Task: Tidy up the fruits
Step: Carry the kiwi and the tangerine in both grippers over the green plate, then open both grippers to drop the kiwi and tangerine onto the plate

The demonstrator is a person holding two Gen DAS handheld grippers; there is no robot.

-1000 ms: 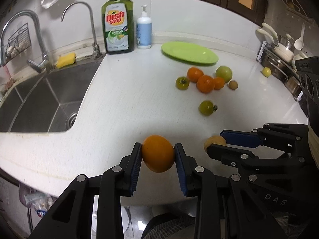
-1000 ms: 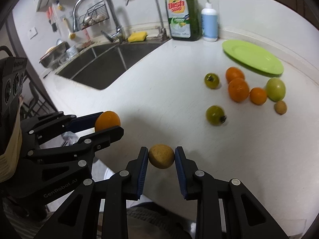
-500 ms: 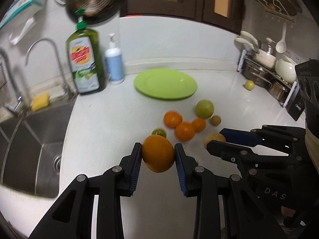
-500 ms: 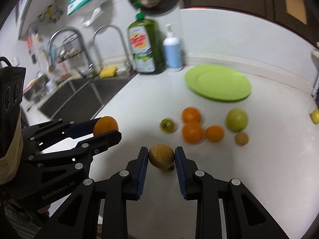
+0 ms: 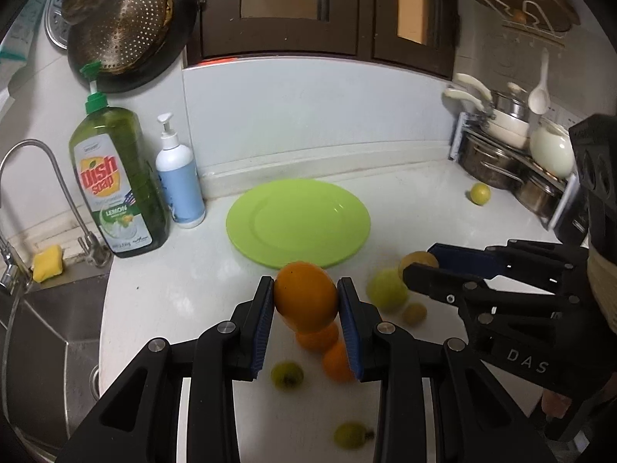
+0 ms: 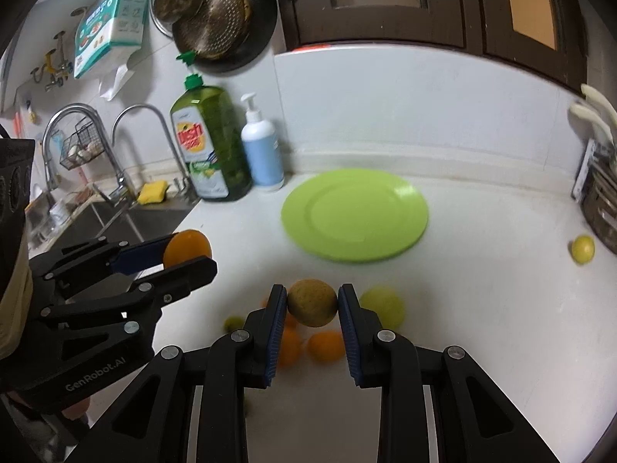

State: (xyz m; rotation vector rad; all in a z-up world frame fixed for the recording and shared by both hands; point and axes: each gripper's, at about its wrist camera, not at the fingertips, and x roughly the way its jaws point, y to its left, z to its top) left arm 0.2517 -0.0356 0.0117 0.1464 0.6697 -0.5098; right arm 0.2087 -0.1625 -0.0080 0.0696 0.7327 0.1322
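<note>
Both grippers have travelled from the counter edge toward the round lime-green plate [image 5: 297, 220]. Left gripper [image 5: 306, 301] clamps a round orange [image 5: 305, 296]; right gripper [image 6: 312, 303] clamps a small brownish-yellow fruit [image 6: 312, 302], both above loose fruits on the white counter [image 5: 173, 293].

The green bottle [image 5: 117, 181] reads "Dish soap" and "LEMON"; the right gripper [image 5: 418, 266] bears "DAS"; the left gripper [image 6: 189, 254] "GenRobot.AI".
</note>
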